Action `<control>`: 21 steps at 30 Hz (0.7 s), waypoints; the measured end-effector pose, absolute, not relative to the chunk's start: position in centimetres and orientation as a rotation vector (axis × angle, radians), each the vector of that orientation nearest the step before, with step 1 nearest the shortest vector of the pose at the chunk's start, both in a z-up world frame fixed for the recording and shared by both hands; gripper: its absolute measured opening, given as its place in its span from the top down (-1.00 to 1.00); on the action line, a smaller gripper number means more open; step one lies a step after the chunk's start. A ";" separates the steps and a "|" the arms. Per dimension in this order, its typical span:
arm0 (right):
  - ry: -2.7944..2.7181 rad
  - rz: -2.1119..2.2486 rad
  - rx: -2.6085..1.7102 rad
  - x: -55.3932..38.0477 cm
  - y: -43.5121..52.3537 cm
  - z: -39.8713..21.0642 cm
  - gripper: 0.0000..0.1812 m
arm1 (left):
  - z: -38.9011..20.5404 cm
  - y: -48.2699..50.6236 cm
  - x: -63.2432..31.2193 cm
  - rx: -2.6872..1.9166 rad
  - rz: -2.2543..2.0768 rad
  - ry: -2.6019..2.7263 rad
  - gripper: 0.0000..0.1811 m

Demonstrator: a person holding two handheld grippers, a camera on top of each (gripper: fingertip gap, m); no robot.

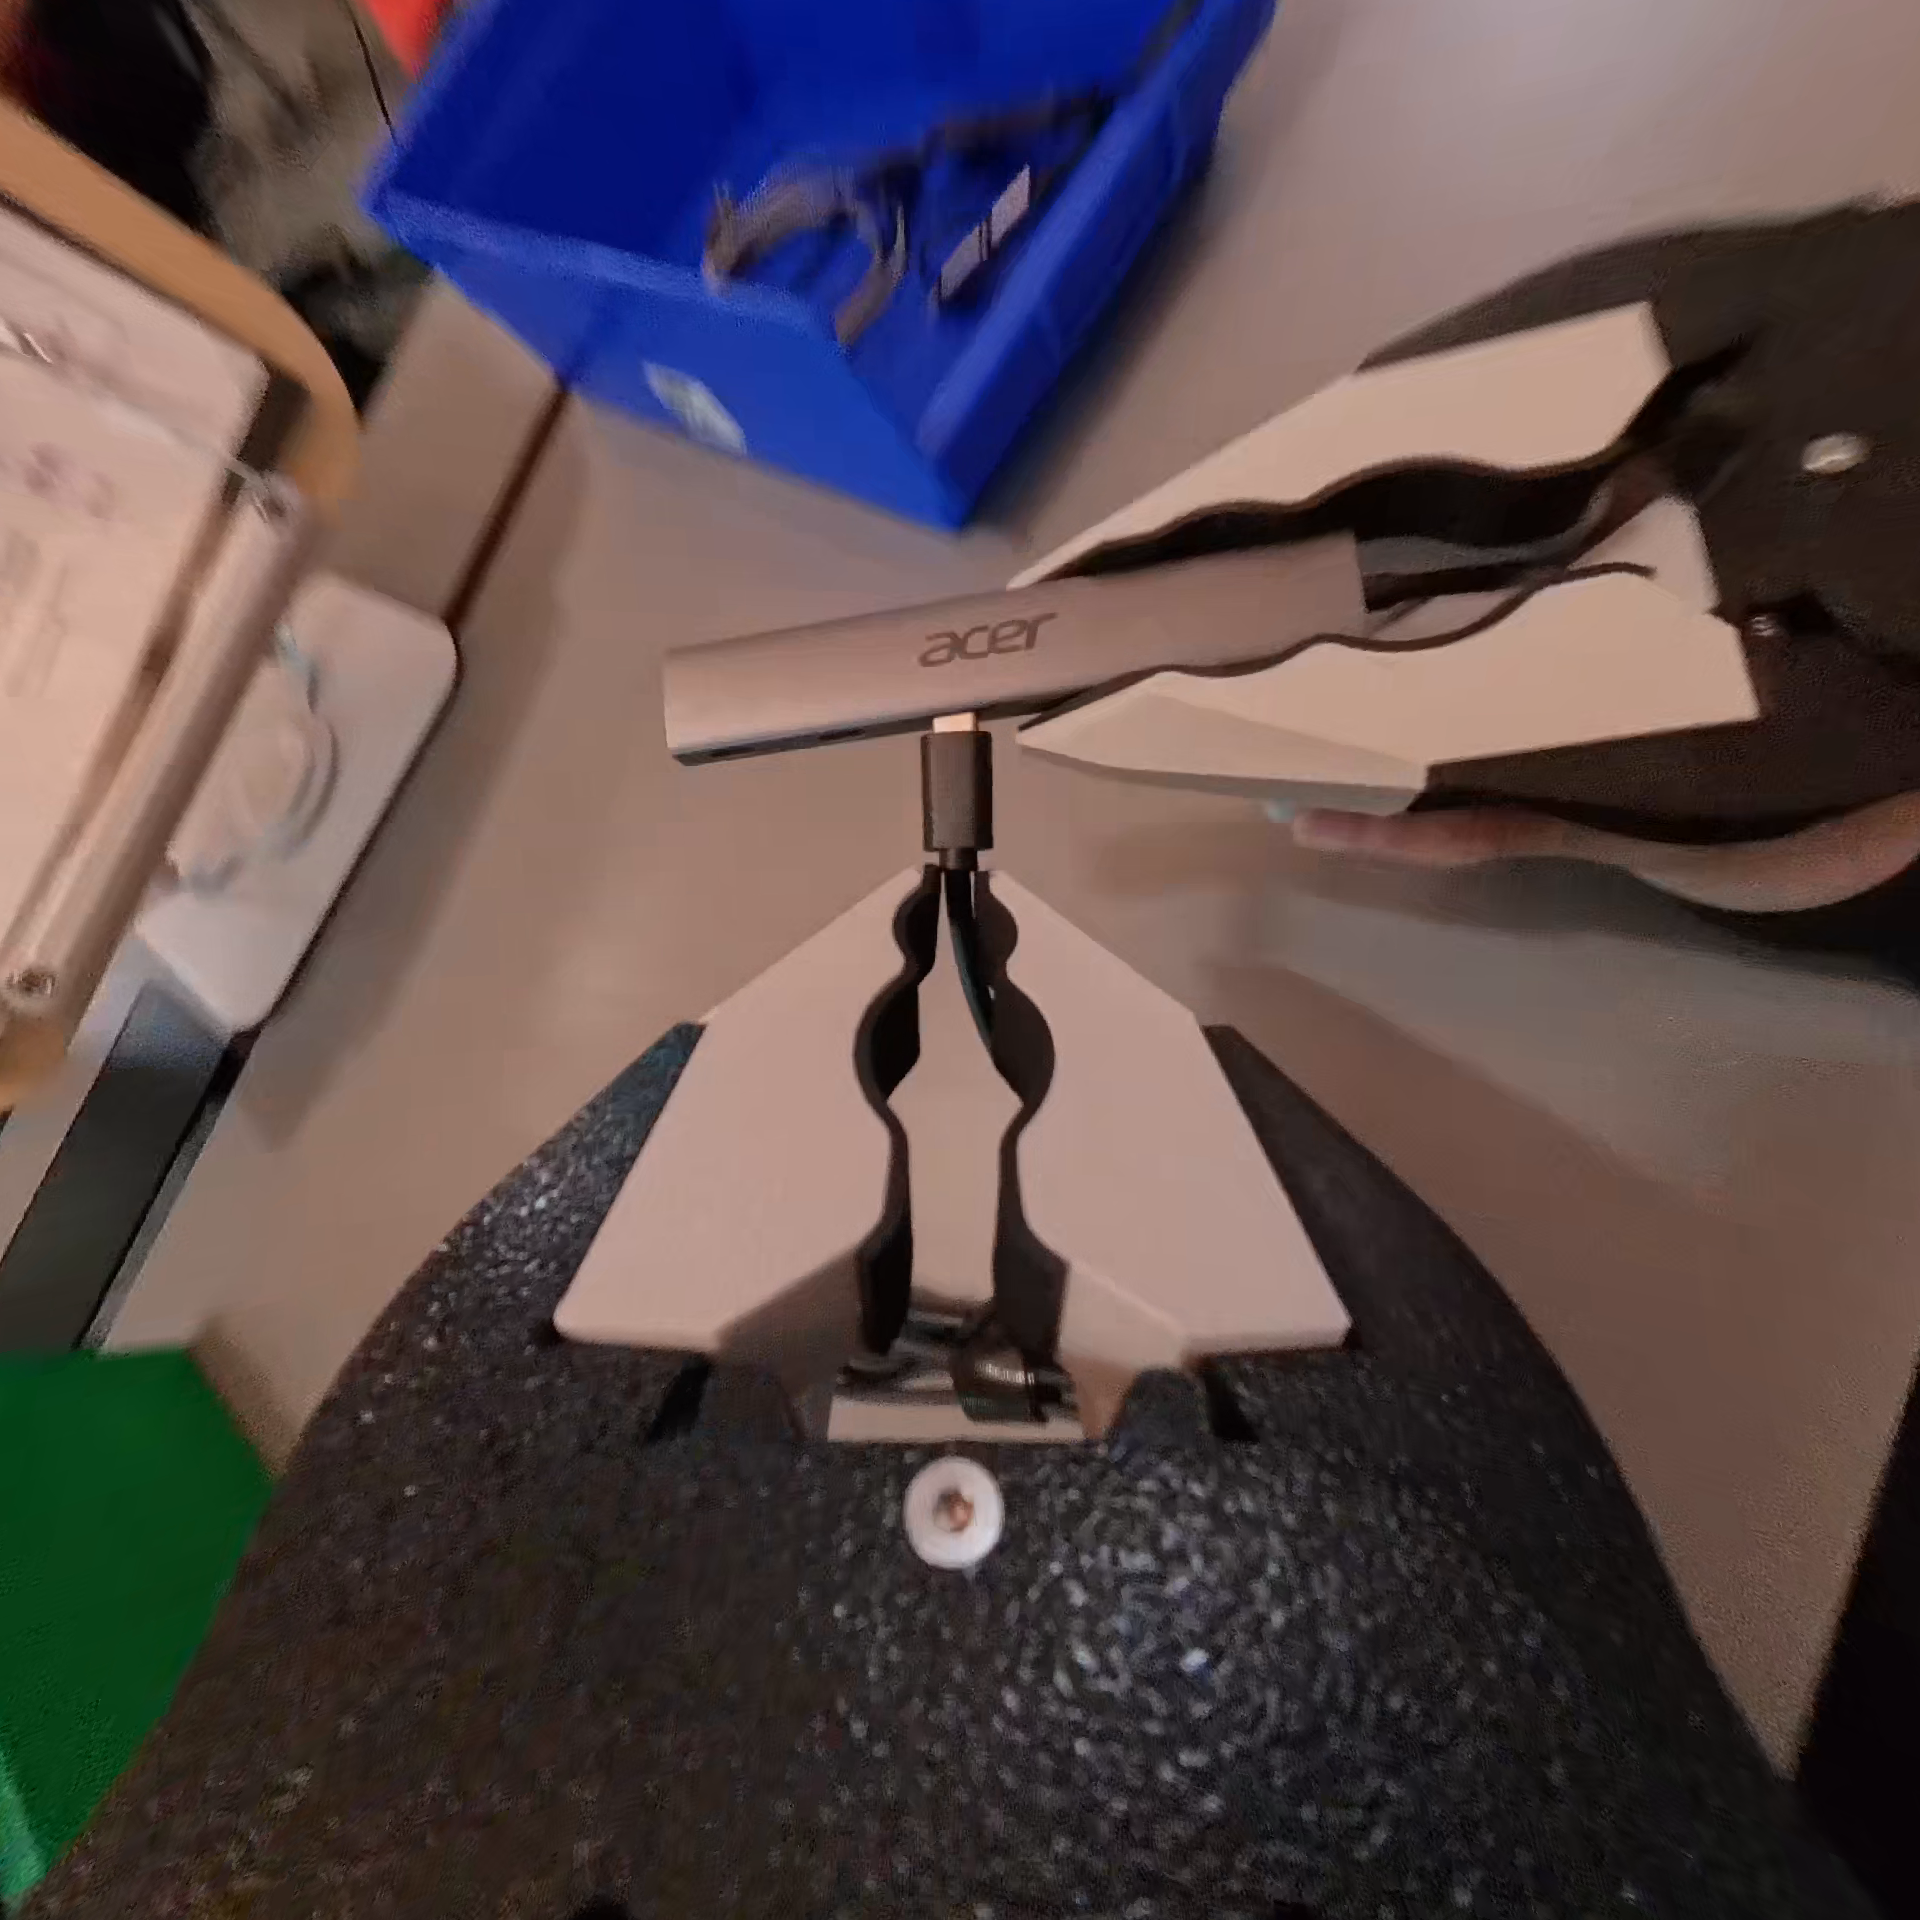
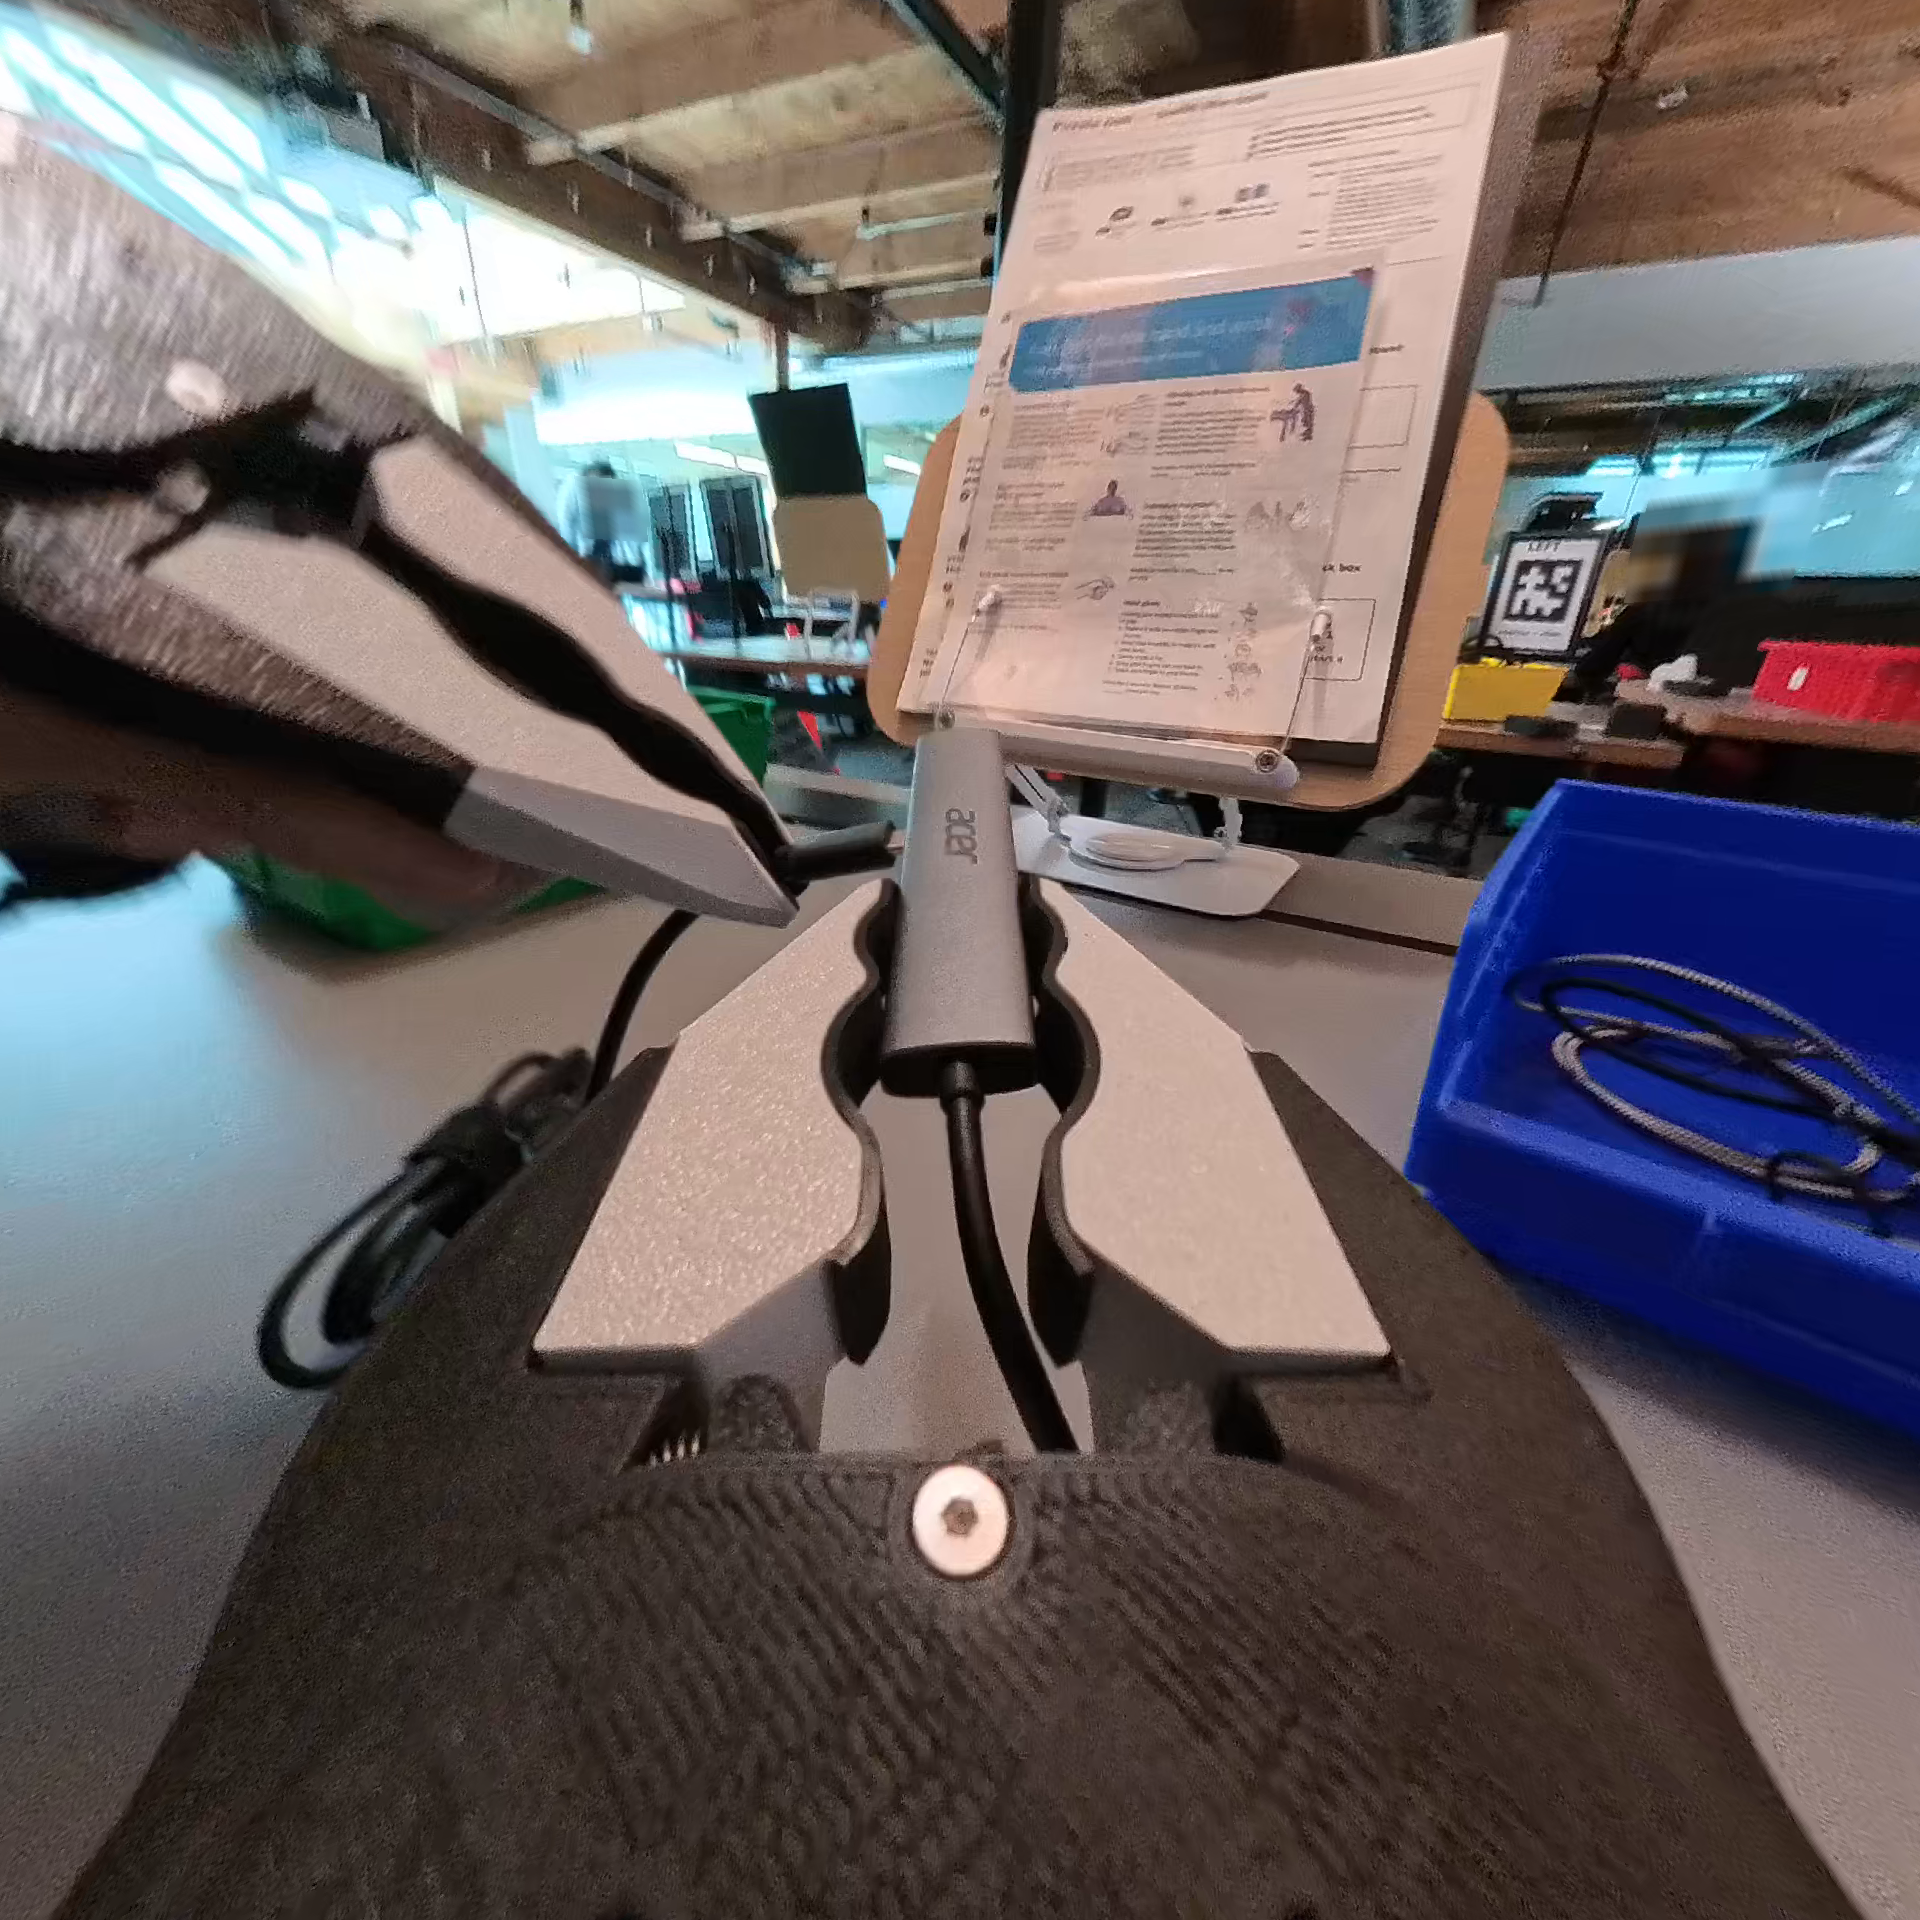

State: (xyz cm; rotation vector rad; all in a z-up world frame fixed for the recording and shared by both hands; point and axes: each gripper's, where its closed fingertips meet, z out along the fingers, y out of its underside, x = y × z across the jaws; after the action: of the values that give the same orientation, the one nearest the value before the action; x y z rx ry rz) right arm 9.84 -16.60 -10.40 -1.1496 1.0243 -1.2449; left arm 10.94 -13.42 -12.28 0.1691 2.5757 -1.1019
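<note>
A grey hub (image 1: 935, 665) is held in the air over the table. My right gripper (image 2: 961, 904) is shut on the hub (image 2: 961, 935), whose own black cable (image 2: 987, 1247) runs back between the fingers. In the left wrist view the right gripper (image 1: 1029, 665) comes in from the right. My left gripper (image 1: 951, 883) is shut on a black cable just behind its plug (image 1: 956, 800). The plug's metal tip meets a port on the hub's long side, with a little metal showing. In the right wrist view the left gripper (image 2: 779, 883) reaches in from the left with the plug (image 2: 831, 852).
A blue bin (image 1: 582, 239) with several cables stands on the grey table, at the right in the right wrist view (image 2: 1662, 1278). A document stand (image 2: 1195, 468) with a printed sheet is behind the hub. A coiled black cable (image 2: 416, 1226) hangs left. A green bin (image 1: 104, 1507) sits near left. Tip to tip, the grippers are about 4 centimetres apart.
</note>
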 end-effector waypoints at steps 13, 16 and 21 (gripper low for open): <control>1.008 -1.095 -1.083 9.9 -16.2 -10.3 0.75 | -10.5 -13.4 10.4 0.121 -1.671 2.244 0.96; 0.988 -1.120 -1.133 10.0 -15.9 -10.5 0.75 | -10.8 -13.1 10.5 0.170 -1.575 2.220 0.96; 0.901 -1.337 -1.280 9.9 -14.8 -9.9 0.77 | -12.6 -13.0 10.8 0.221 -1.436 2.254 0.97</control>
State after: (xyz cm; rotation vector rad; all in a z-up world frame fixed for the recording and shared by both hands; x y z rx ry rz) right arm 9.90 -14.75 -9.93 -1.2802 0.9005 -1.3366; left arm 10.81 -13.01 -12.63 0.2208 2.2537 -1.4357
